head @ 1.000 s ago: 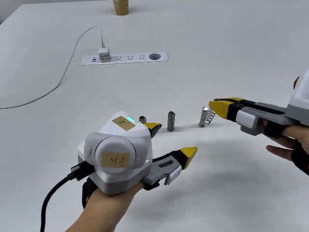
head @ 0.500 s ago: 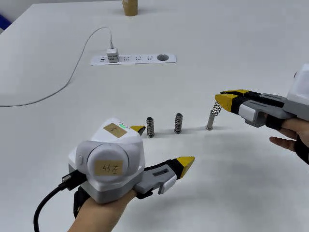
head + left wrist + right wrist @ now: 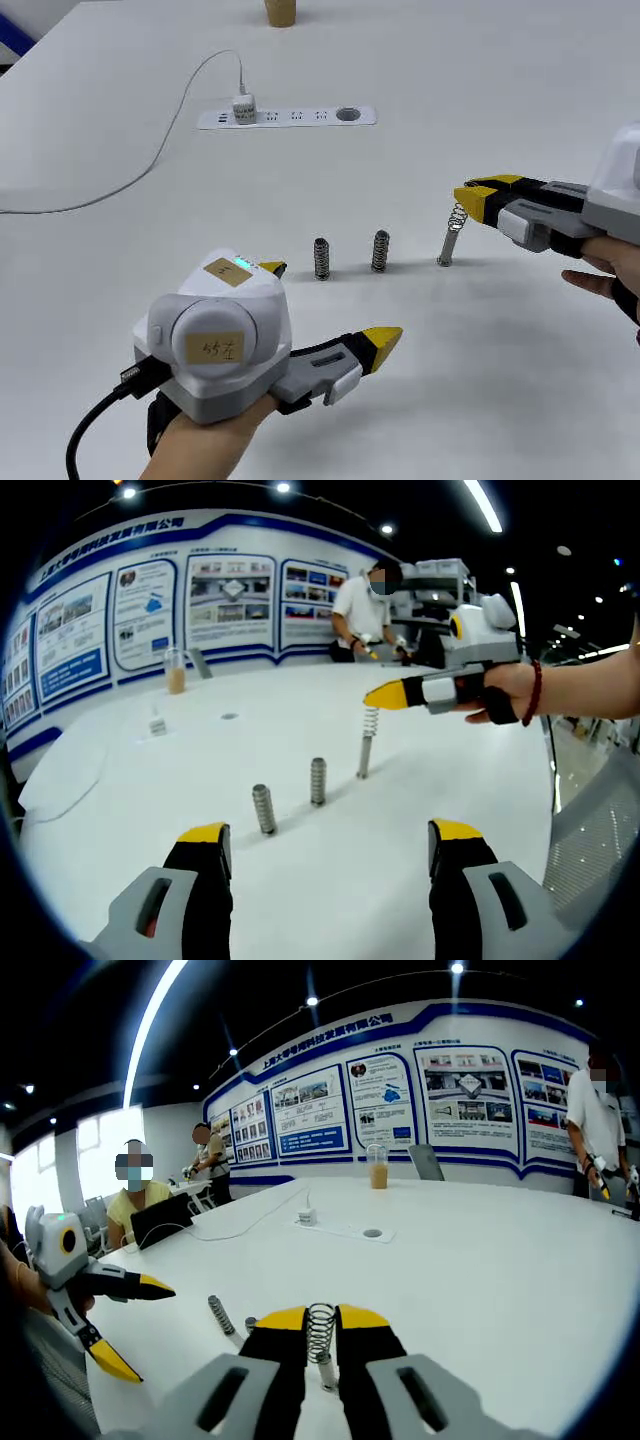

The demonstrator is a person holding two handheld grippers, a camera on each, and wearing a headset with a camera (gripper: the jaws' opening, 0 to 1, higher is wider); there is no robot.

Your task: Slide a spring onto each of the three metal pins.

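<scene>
My right hand-held gripper [image 3: 472, 199] has its yellow-tipped jaws pinched on a small coiled steel spring [image 3: 458, 215], which hangs tilted at the top of the bare upright metal pin [image 3: 446, 248] at the right end of the row. I cannot tell whether the lowest coil is over the pin's tip or only resting against it. That tilt is my main worry. If I push down while the spring leans off the pin's axis, a coil may catch on the tip, and I judge the pin would tip over, since it seems to stand loose on the white surface [image 3: 500, 390]. Squeezing harder could make the spring slip out sideways, and letting go too soon would drop it beside the pin. The two spring-covered pins [image 3: 380, 250] stand near on the left, so a falling pin or a sideways sweep of my jaws could knock them down. My left hand-held gripper [image 3: 330, 303] hovers with its jaws spread wide and empty, one tip just beside the leftmost pin; any drift forward there would undo finished work.
</scene>
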